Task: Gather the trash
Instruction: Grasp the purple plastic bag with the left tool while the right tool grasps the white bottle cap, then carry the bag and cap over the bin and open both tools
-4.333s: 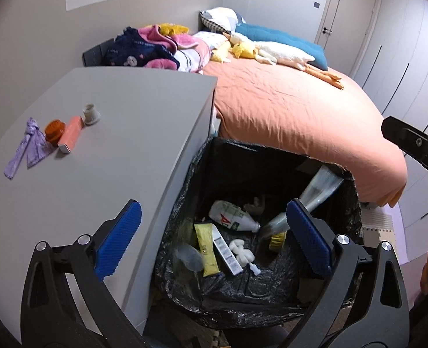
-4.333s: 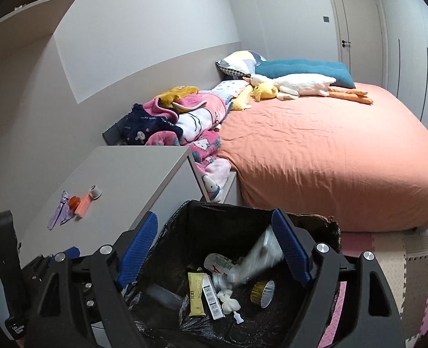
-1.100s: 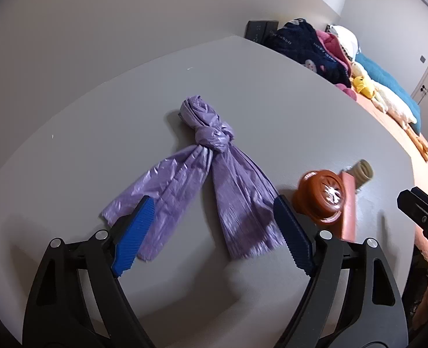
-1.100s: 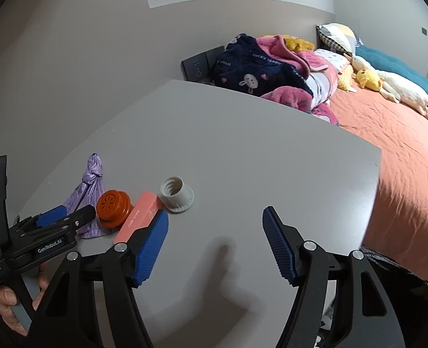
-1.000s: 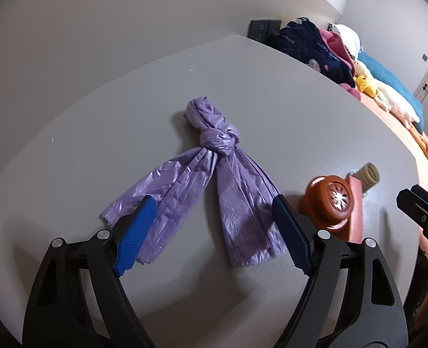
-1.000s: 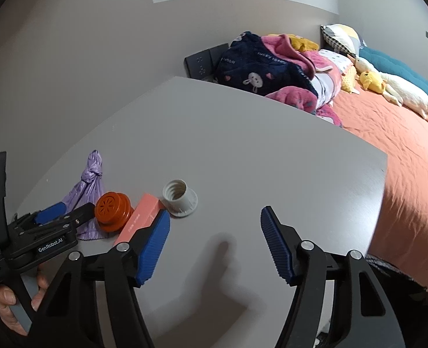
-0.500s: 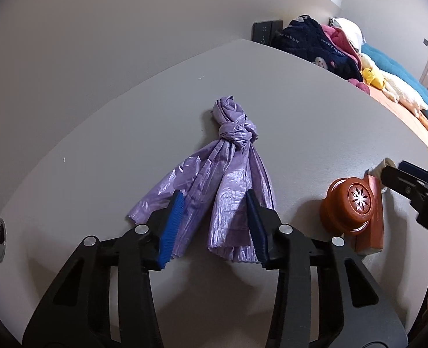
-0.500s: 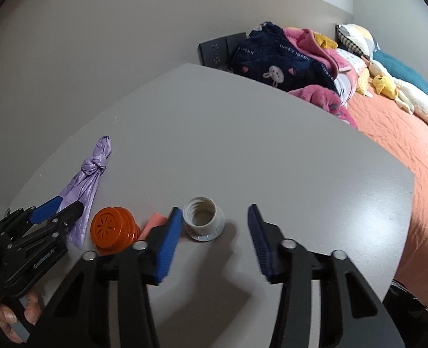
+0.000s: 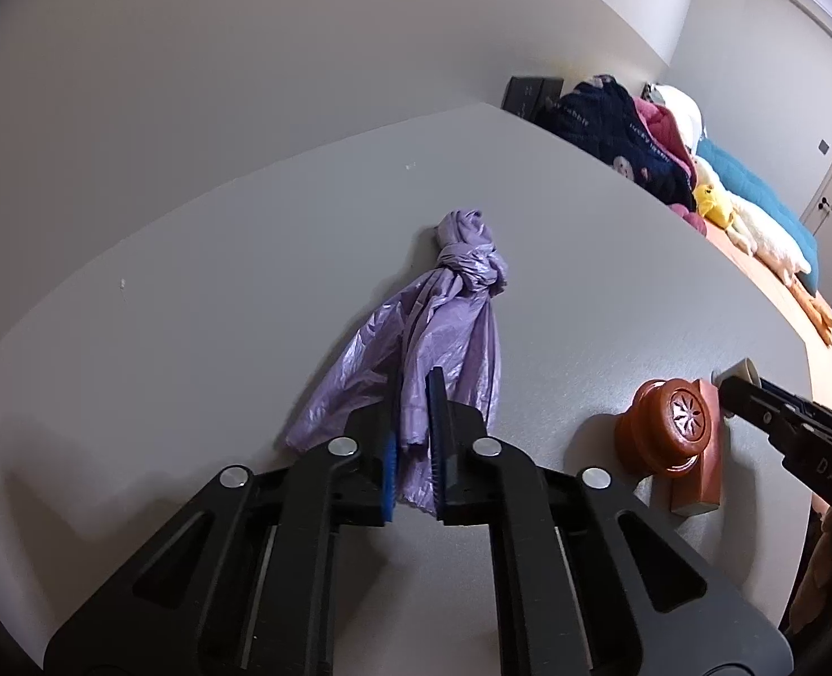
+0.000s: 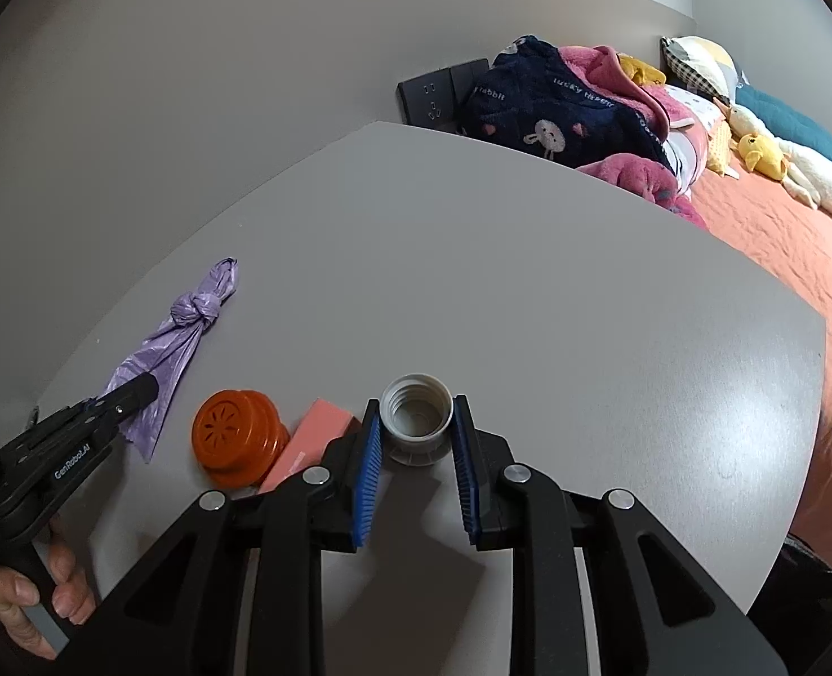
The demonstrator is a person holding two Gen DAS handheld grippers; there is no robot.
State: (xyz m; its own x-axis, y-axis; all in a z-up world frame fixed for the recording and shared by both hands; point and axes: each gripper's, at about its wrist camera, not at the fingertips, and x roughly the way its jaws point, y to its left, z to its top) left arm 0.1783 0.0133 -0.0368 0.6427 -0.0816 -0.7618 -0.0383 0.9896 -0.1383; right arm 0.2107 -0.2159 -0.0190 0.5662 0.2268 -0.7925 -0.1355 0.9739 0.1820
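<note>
Jaws on both sides had closed from wide open within the last second: the left gripper [image 9: 414, 439] now pinched the loose tail of the knotted purple plastic bag [image 9: 444, 315], and the right gripper [image 10: 416, 456] squeezed the grey threaded bottle cap [image 10: 416, 414]. Both pieces still lay on the grey counter [image 10: 528, 281], beside the orange round lid [image 10: 238, 436] and pink flat box [image 10: 308, 448]. That likely meant two grasps secured together, ready for lifting toward the bin.

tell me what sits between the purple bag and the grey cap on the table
In the right wrist view, the orange round lid and the pink block under its edge lie between the purple bag and the grey cap.
</note>
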